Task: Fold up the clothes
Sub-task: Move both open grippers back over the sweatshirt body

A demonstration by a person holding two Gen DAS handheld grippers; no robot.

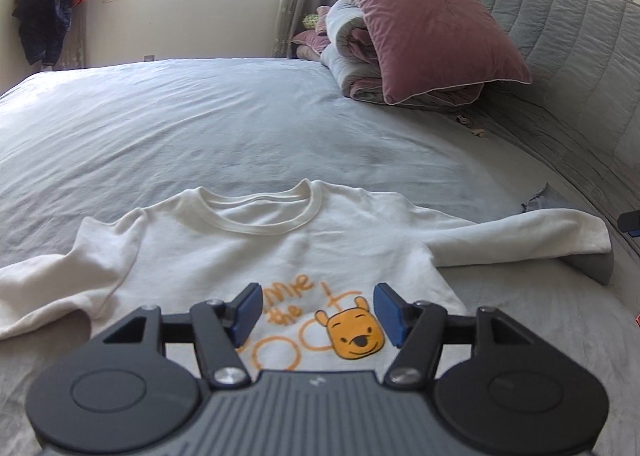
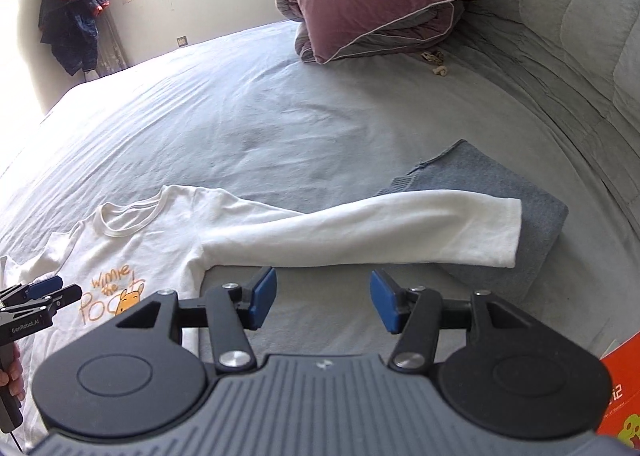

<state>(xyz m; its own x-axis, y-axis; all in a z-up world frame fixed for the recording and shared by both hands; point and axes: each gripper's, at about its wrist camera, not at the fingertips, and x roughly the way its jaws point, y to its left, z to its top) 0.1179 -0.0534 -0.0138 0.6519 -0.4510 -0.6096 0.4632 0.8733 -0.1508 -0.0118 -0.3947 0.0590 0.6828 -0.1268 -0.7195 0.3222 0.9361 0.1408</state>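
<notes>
A white long-sleeved shirt with an orange Winnie the Pooh print lies flat, face up, on the grey bed. My left gripper is open and empty, above the print on the chest. My right gripper is open and empty, just in front of the shirt's right sleeve. That sleeve stretches out sideways and its cuff rests on a folded grey garment. The left gripper also shows at the left edge of the right wrist view, over the shirt.
A mauve pillow leans on a rolled quilt at the head of the bed, against a padded grey headboard. An orange box sits at the near right. Dark clothes hang by the window.
</notes>
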